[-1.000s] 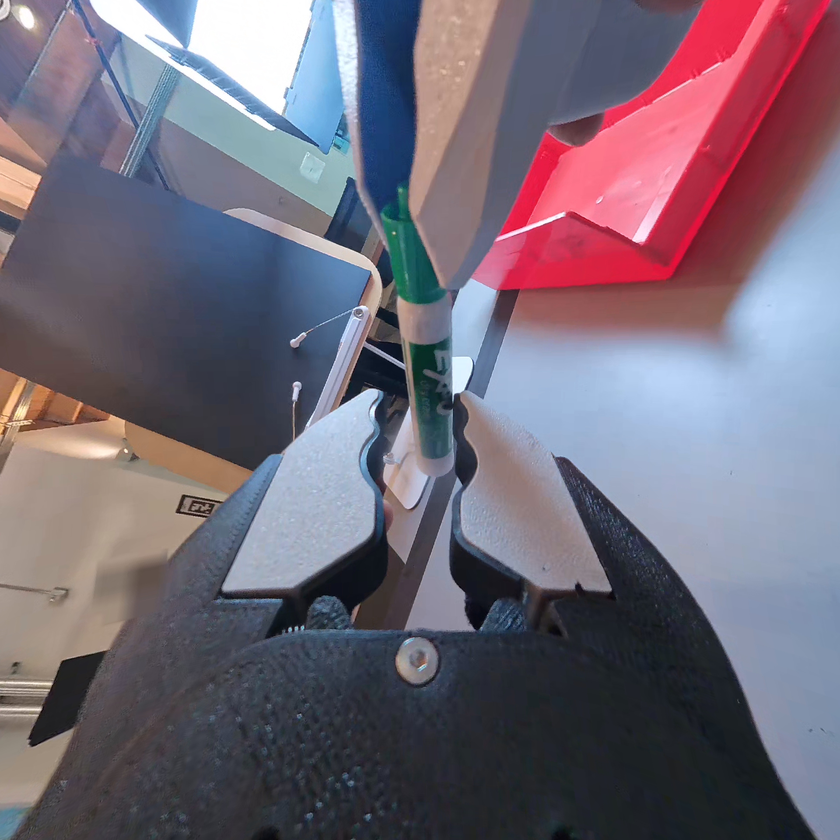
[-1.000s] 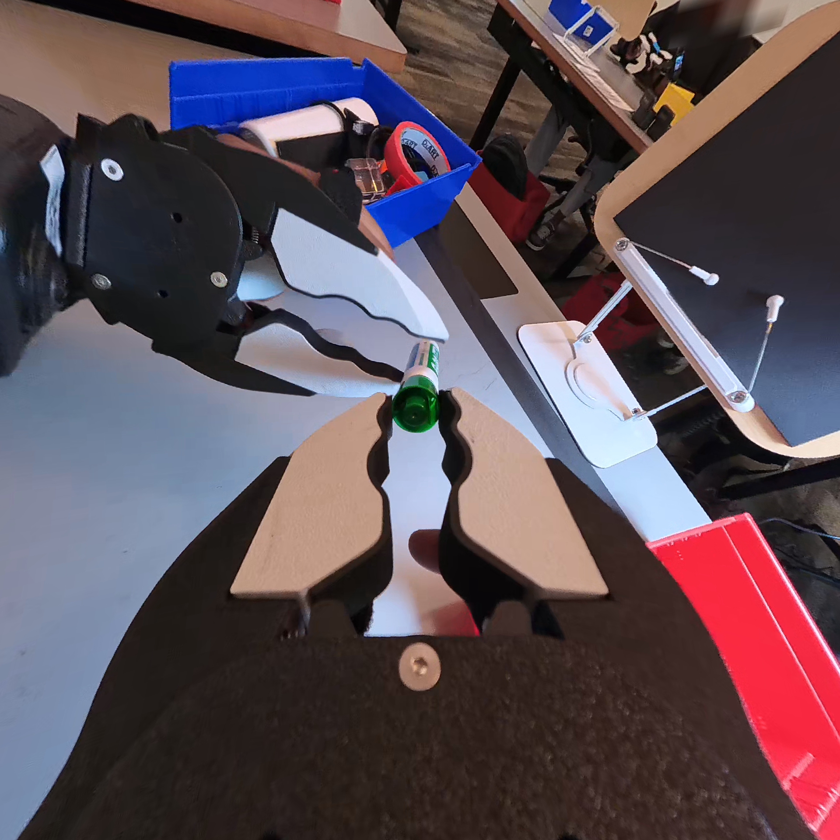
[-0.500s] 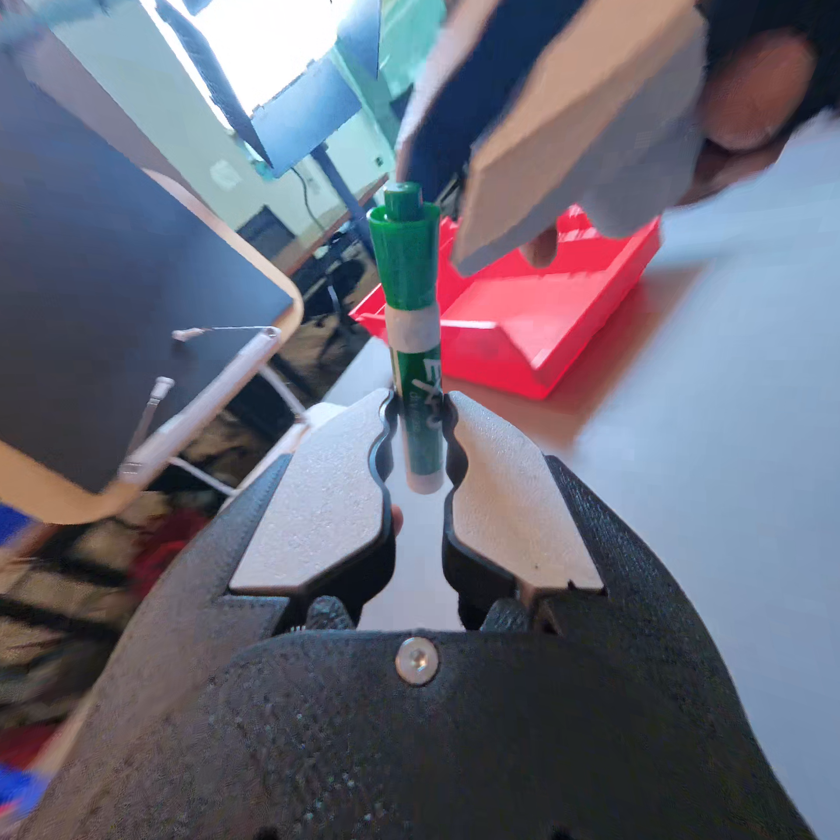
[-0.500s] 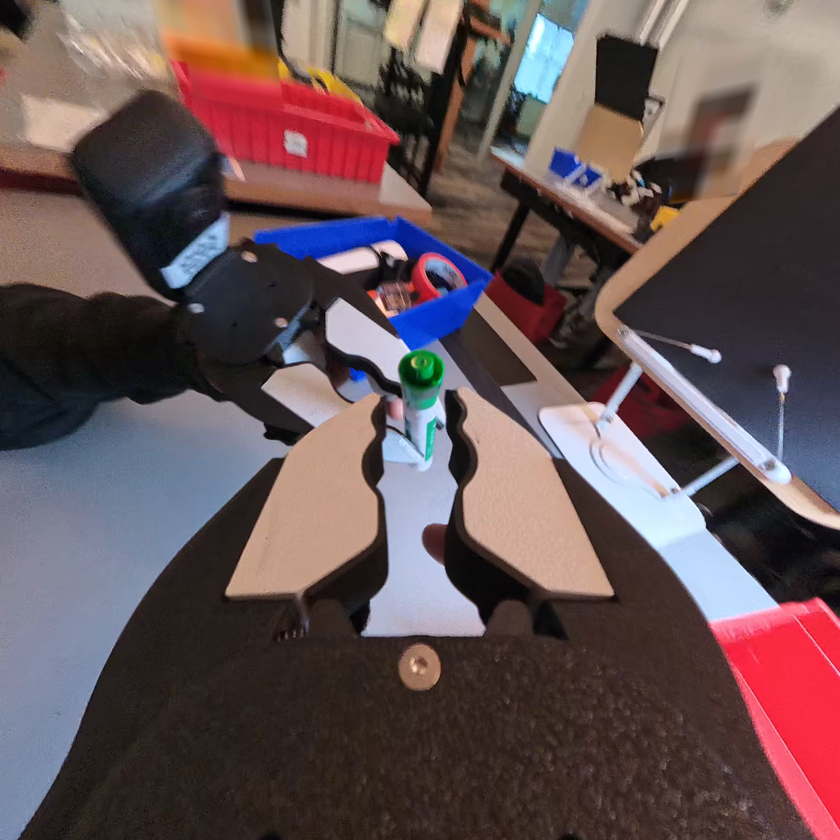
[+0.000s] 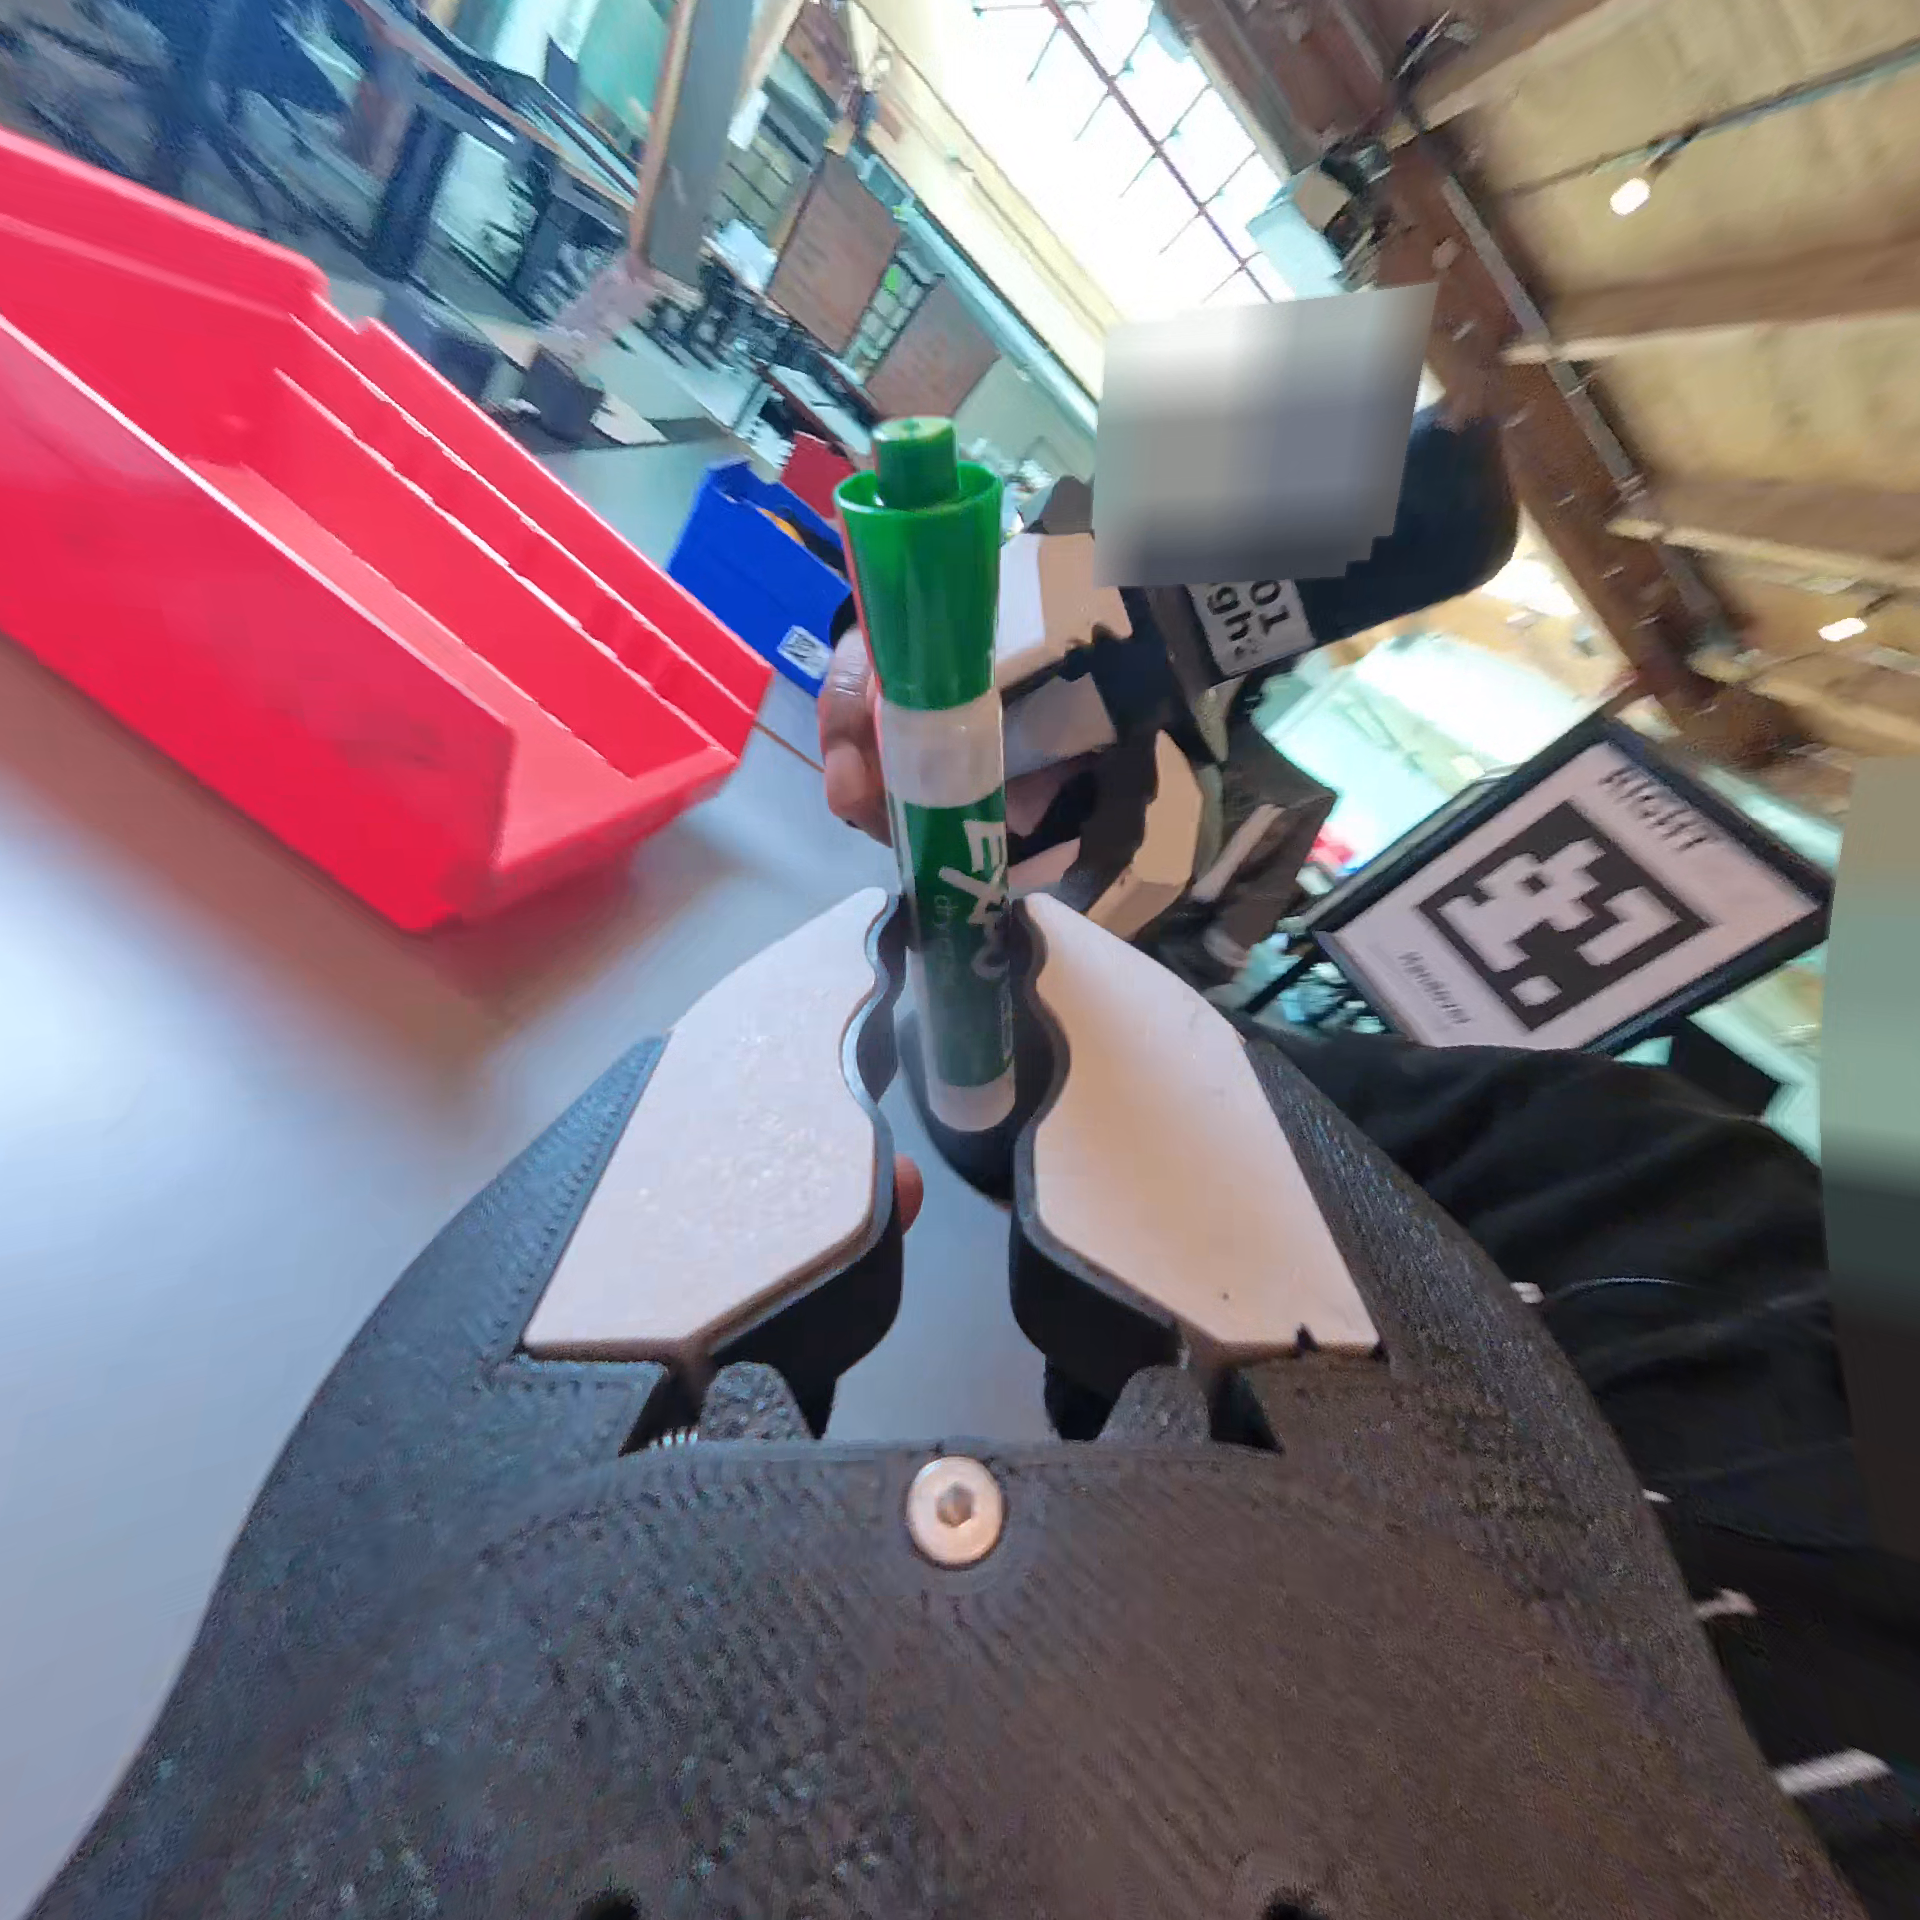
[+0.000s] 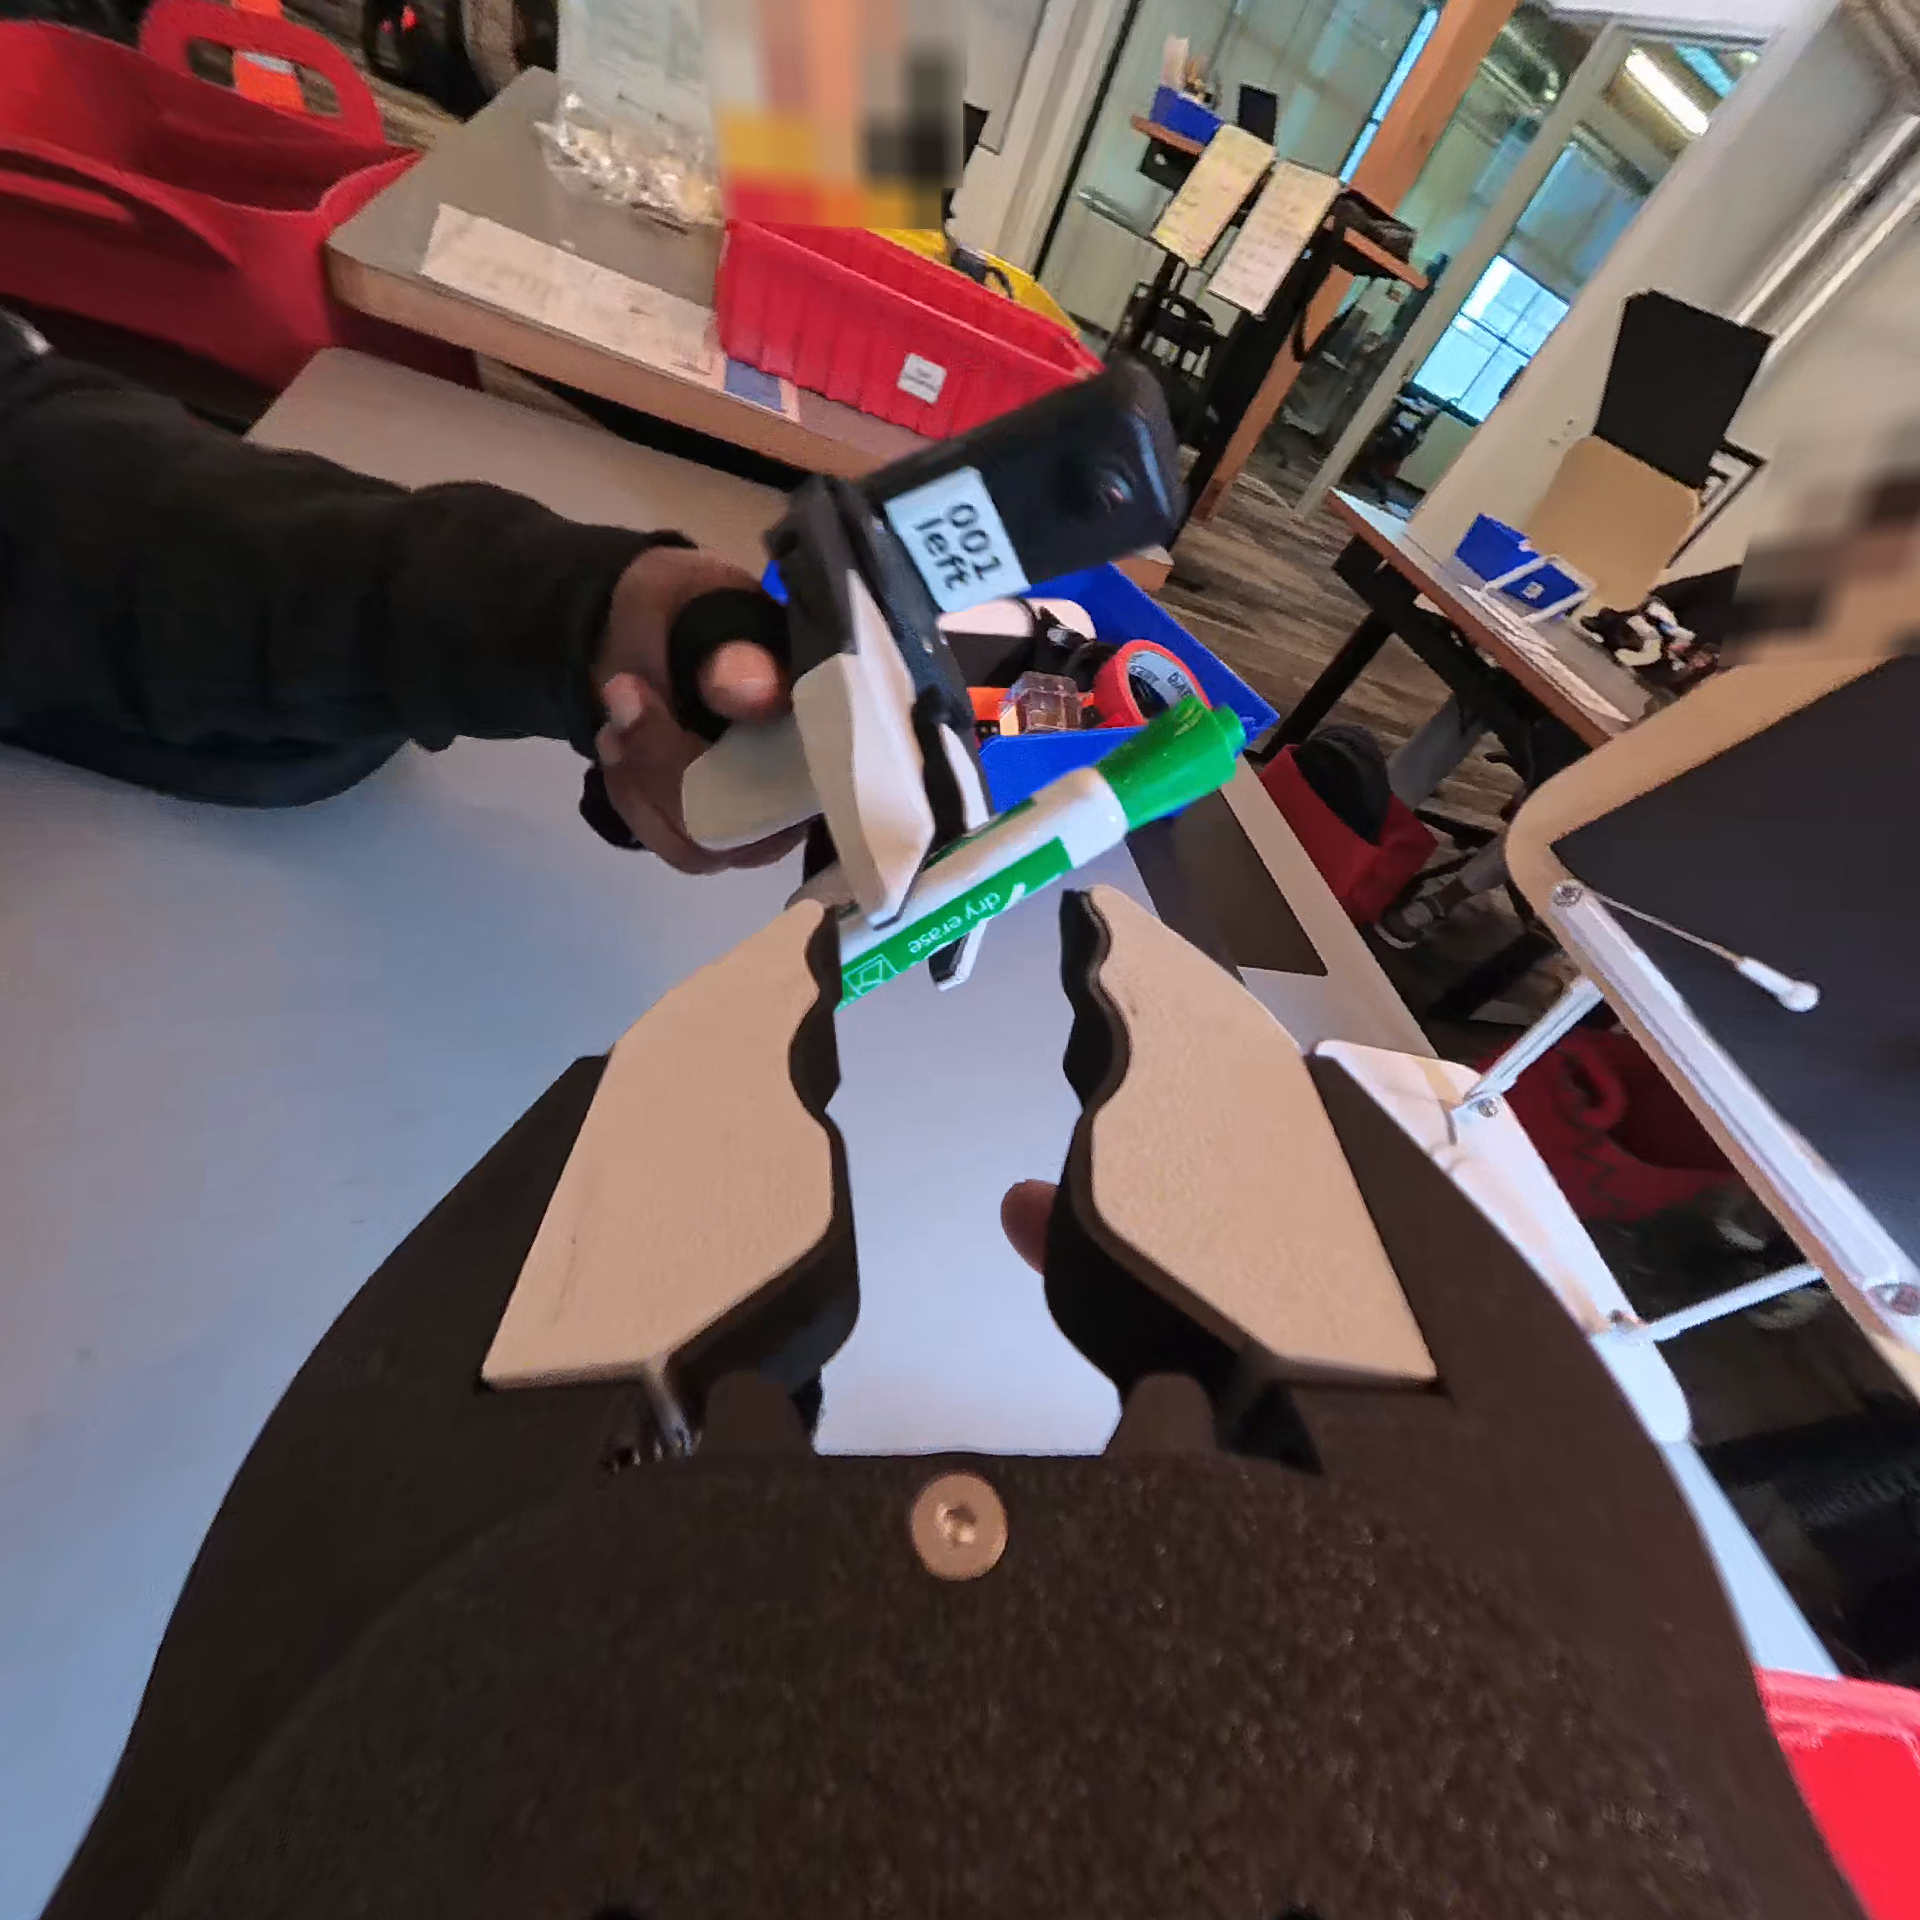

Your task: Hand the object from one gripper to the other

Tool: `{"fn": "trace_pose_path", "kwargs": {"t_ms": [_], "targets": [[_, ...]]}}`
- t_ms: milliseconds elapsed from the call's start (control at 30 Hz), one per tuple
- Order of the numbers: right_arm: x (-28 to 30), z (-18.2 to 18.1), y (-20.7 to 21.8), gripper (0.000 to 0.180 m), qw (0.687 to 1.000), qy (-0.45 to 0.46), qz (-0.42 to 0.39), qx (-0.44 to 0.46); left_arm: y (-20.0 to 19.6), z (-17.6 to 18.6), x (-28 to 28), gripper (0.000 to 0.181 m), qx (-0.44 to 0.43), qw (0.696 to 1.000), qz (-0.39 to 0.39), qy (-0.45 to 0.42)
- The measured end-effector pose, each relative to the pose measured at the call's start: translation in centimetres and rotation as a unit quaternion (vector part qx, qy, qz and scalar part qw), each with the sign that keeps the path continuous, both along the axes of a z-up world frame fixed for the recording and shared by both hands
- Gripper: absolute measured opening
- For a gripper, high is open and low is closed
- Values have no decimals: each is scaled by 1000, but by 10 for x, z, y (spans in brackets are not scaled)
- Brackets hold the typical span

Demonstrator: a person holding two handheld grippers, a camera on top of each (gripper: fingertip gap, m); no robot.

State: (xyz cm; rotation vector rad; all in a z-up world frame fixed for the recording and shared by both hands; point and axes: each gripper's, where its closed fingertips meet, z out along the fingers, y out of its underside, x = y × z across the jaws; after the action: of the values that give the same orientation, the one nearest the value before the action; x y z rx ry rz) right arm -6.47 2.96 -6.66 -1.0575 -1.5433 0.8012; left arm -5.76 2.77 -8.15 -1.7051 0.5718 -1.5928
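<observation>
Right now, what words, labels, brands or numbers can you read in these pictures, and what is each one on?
I don't copy out writing, so here is only what bears it.
Green marker: printed words along its barrel, legible.
White tag, above the marker in the right wrist view: short print, legible.
Code sign, black and white, framed: small captions, blurred.
Red tape roll: print too small to read.

Looks like an open workshop or lab space; grey worktables [image 6: 260,987] bearing red parts bins [image 5: 343,675] and a blue bin [image 6: 1164,644] with tape rolls (red among them); printed marker tag [image 5: 1569,914] propped nearby; exposed timber ceiling [image 5: 1662,260], glass partitions [image 6: 1475,187] and further desks [image 6: 1455,582] behind.
</observation>
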Motion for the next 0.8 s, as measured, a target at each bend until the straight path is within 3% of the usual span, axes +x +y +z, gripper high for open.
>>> {"fn": "trace_pose_path", "kwargs": {"t_ms": [167,300,400,500,667,800], "targets": [[3,-2,7,51,982,-45,-56,174,0,-14,-5,18,-56,998,-32,3],[-5,-13,19,53,926,-102,-109,347,0,-24,-10,20,-77,996,-45,21],[-21,-21,24,55,879,-82,-125,454,0,-35,-13,18,-92,994,-55,31],[-33,-38,28,54,847,-74,-130,511,-2,-47,-15,18,-105,991,-74,45],[-44,-61,28,47,828,-68,-118,543,-10,-61,-16,19,-115,985,-114,56],[-47,-63,30,28,806,-55,-144,572,-14,-67,-13,20,-109,984,-127,66]]}}
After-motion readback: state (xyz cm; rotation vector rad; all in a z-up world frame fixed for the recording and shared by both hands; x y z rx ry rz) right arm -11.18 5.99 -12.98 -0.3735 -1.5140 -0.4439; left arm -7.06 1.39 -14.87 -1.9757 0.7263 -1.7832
